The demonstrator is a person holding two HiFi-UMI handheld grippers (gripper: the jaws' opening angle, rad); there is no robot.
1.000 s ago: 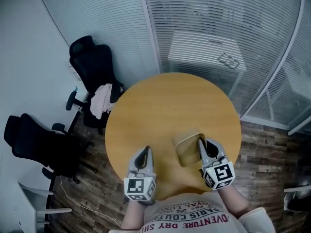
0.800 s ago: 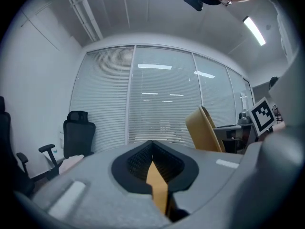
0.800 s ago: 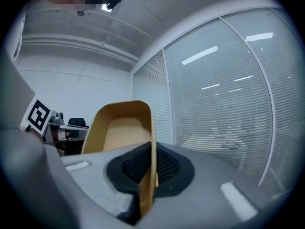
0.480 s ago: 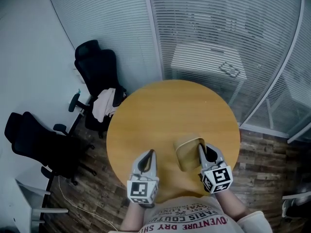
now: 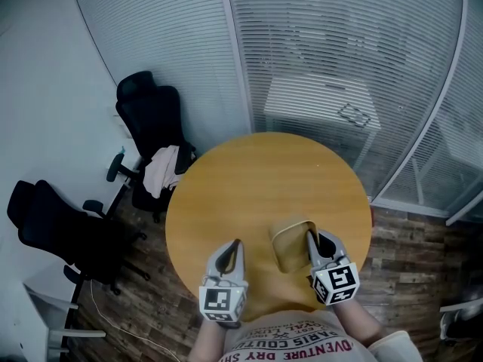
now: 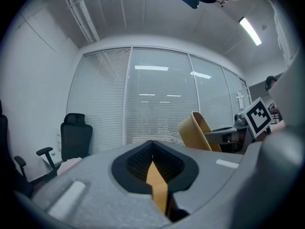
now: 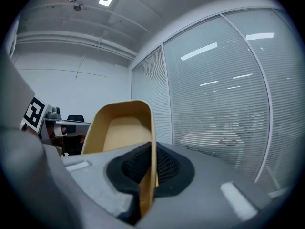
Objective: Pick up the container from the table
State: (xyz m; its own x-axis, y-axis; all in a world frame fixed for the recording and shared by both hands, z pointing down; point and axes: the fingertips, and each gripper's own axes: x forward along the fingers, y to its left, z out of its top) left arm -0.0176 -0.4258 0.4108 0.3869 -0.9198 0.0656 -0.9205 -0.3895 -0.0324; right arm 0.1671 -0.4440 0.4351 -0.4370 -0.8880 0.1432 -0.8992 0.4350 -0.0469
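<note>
Your right gripper [image 5: 312,237] [image 7: 150,162] has its jaws clamped on one thin side wall of the tan container [image 5: 290,241] [image 7: 121,126]. The wall runs edge-on between the dark pads, and the open hollow lies to their left. Your left gripper [image 5: 234,246] [image 6: 153,163] has its jaws together with nothing held. Only a thin tan sliver, the same colour as the tabletop, shows in the slit between them.

From your head view, the container sits over the round wooden tabletop [image 5: 256,176] at about 5 o'clock from its centre, close to the edge nearest you. In your left gripper view it [image 6: 197,129] appears at 2 o'clock, tilted, with the right gripper's marker cube [image 6: 259,116] just beyond it. I cannot tell whether its base touches the tabletop or is clear of it.

Your left gripper is at about 7 o'clock over the tabletop, well apart from the container and pointing the same way as the right one.

Off the tabletop at 10 o'clock stands a black office chair [image 5: 149,115] with a pale cloth [image 5: 160,167] draped over its seat. A second black chair [image 5: 51,225] stands at 9 o'clock on the wood-plank floor [image 5: 407,240]. At 12 o'clock, behind a glass wall with blinds [image 5: 332,44], stands a white desk [image 5: 321,100].
</note>
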